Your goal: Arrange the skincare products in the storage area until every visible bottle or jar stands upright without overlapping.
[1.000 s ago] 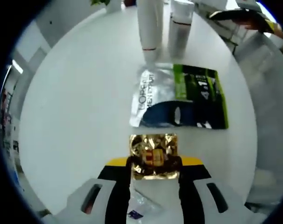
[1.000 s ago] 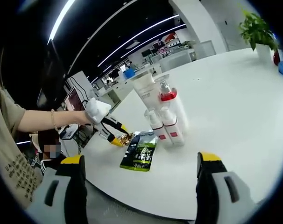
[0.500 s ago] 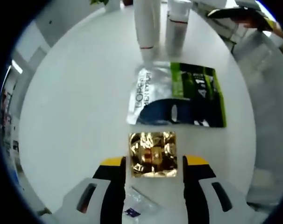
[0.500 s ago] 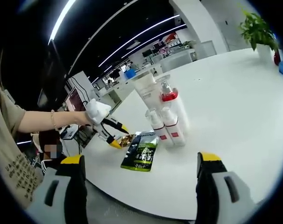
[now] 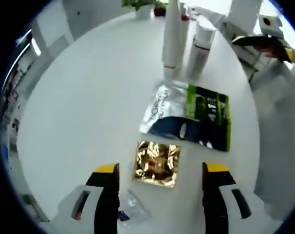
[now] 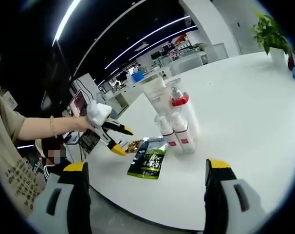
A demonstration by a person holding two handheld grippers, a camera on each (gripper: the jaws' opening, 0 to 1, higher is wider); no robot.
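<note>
A gold foil sachet lies flat on the white table, just ahead of my left gripper, whose jaws stand wide open on either side of it without touching. Beyond it lies a green and silver sachet. Further back stand a tall white tube and a white bottle. In the right gripper view the upright group is a white tube, a red-capped bottle and two small red-banded bottles. My right gripper hangs open and empty well short of them. The left gripper hovers over the gold sachet.
A scrap of clear plastic wrapper lies by my left jaw. A potted plant stands at the table's far edge. The table edge runs just beyond my right jaws. A person's arm reaches in from the left.
My left gripper has opened and let go of the gold sachet, which now lies on the table. The gripper has drawn back and lifted a little. The right gripper has barely moved.
</note>
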